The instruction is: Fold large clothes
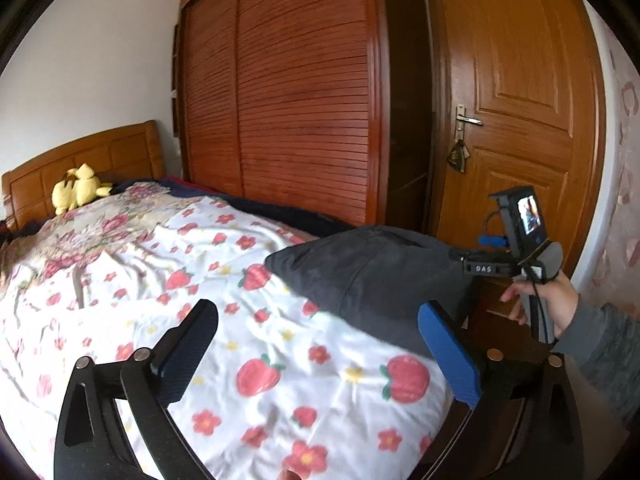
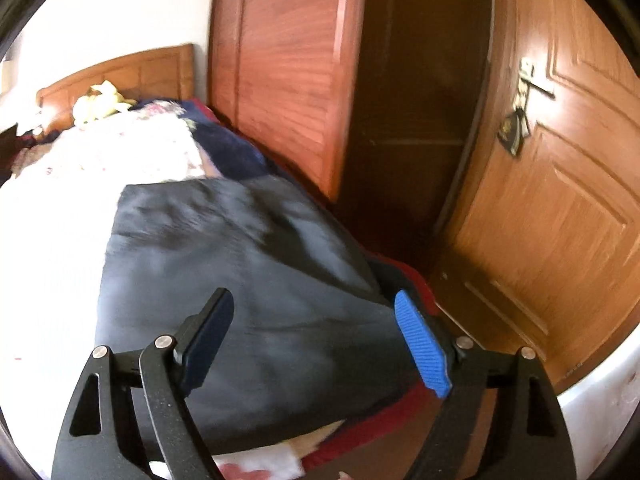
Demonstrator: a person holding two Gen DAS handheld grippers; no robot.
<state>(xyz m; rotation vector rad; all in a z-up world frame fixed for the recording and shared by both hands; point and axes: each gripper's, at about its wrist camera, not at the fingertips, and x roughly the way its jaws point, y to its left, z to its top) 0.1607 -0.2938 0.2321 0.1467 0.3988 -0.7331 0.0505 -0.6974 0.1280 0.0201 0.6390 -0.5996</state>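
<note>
While the dark garment [image 1: 372, 276] lies bunched on the strawberry-print bedspread [image 1: 240, 320] near the bed's foot corner by the door [image 1: 516, 92], the left gripper [image 1: 320, 340] hangs over the bedspread beside it, fingers wide apart and empty. Over the garment, the right gripper [image 2: 316, 336] is spread too, gripping nothing.

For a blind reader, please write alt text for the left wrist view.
An open left hand-held gripper hovers over a strawberry-print sheet on a bed. A dark folded garment lies at right, beside the right hand-held gripper. Behind stand a wardrobe and door.
</note>
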